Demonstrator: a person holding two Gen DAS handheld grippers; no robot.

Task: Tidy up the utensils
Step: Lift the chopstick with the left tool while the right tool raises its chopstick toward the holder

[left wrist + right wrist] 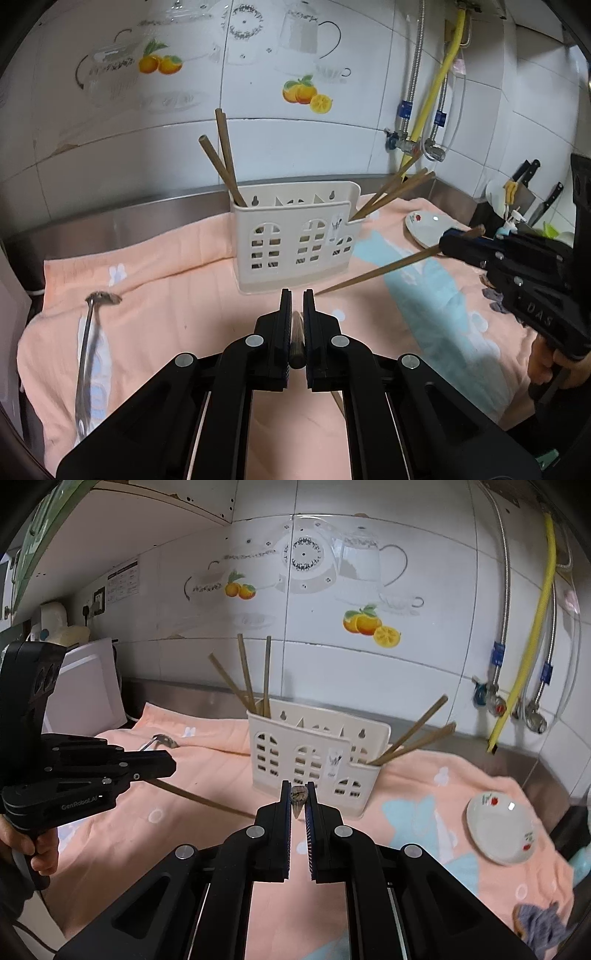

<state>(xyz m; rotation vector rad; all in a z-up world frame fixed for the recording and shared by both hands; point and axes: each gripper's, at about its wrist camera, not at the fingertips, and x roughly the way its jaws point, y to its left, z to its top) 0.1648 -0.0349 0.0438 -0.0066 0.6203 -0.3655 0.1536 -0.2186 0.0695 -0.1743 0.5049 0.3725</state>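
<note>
While both wrist views face the tiled kitchen wall, the scene reads from left to right as follows. At far left a long metal ladle lies flat on the peach-pink towel with pale blue and white motifs that covers the steel counter. The left black two-finger gripper is closed narrowly on one brown wooden chopstick, whose blunt end shows between the pads; in the right wrist view this gripper appears at left with the stick slanting down to the towel. Behind it stands the cream plastic utensil caddy with arched window cut-outs, upright on the towel. Its left compartment holds a group of chopsticks leaning left; its low right compartment holds a group of chopsticks leaning right. The right black two-finger gripper pinches a second brown wooden chopstick end-on, just in front of the caddy; in the left wrist view it holds the stick pointing down and leftward. At right a small white saucer with red floral print rests on the towel, well apart from the caddy. Dark-handled knives stand at far right.
</note>
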